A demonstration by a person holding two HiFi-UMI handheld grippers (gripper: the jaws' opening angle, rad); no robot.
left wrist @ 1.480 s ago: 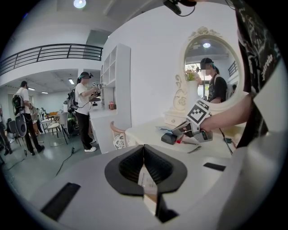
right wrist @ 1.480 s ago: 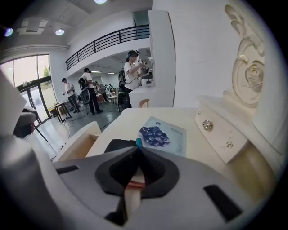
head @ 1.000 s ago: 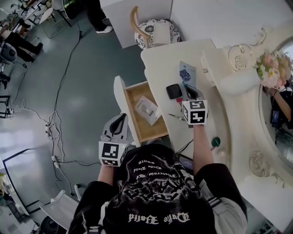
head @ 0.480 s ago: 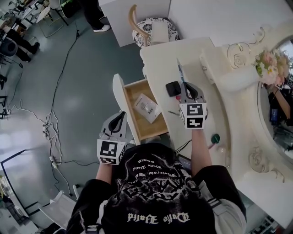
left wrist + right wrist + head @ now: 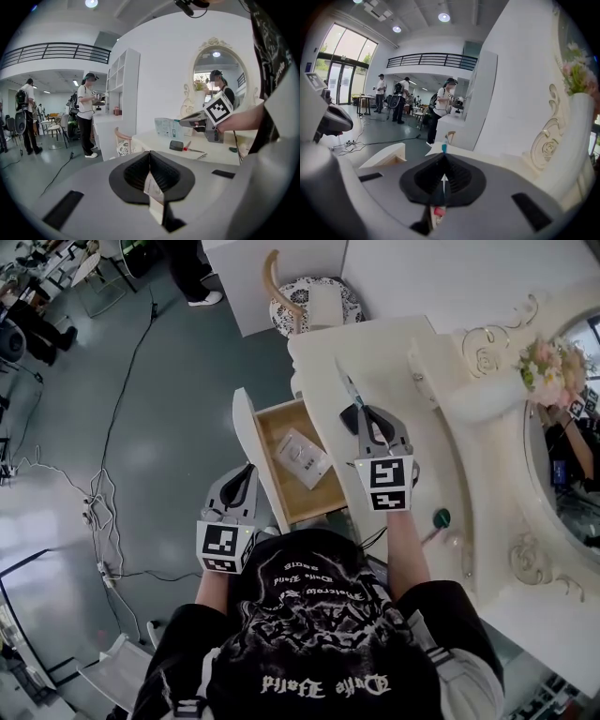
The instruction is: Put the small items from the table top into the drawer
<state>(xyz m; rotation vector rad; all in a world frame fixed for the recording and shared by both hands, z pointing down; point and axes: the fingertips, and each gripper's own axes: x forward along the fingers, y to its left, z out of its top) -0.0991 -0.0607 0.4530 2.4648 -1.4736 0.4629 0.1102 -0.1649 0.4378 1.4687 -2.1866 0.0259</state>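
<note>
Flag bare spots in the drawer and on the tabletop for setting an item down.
Drawer: bare floor on the near side of the white packet, toward the person. Tabletop: bare at the far end, beyond the right gripper and its thin packet. Crowded: around the black box below that gripper.

Before me, my cream dressing table (image 5: 323,357) carries 1 black case (image 5: 176,145) and 1 green cap (image 5: 442,517) well apart, while 1 white packet (image 5: 302,457) lies in its open drawer (image 5: 311,499).
</note>
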